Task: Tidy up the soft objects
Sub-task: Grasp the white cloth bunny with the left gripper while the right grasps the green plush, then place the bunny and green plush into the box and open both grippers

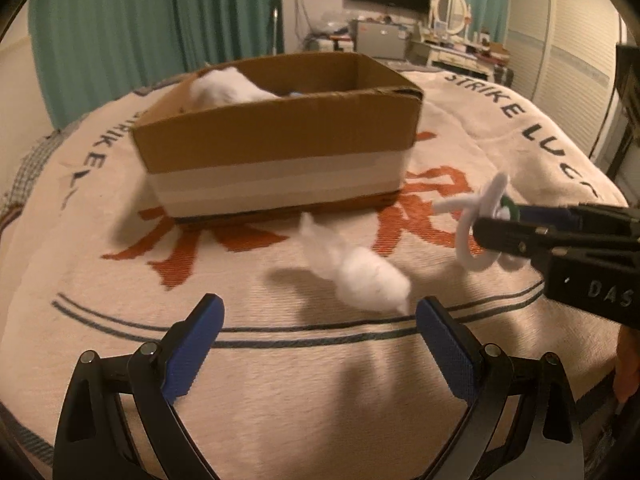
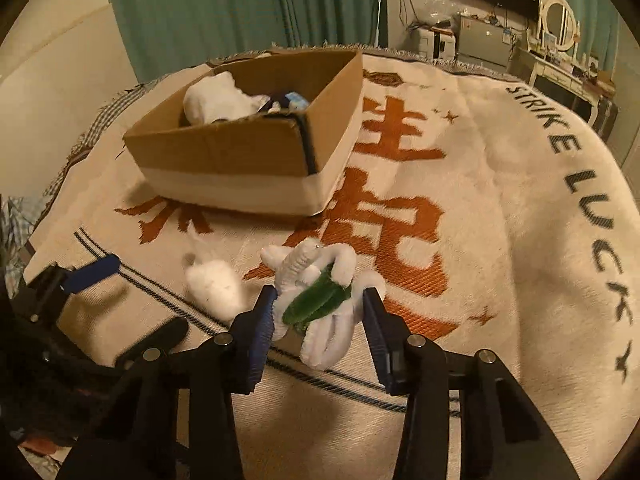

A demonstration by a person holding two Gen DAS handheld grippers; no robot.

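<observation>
While the box waits: the cardboard box (image 2: 240,152) stands on the blanket (image 2: 500,240), already holding a white soft thing.
Right gripper (image 2: 318,304): its fingers pinch a white fuzzy loop toy with a green piece (image 2: 316,300), probably to carry it to the box.
Left gripper (image 1: 320,320): spread wide, holding nothing, just before the cotton tuft (image 1: 360,272), likely its next pick.

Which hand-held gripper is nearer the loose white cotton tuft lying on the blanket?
Left. The left hand-held gripper hangs open just before the white cotton tuft; the right hand-held gripper, clamping a white pipe-cleaner flower, sits off to its side.
</observation>
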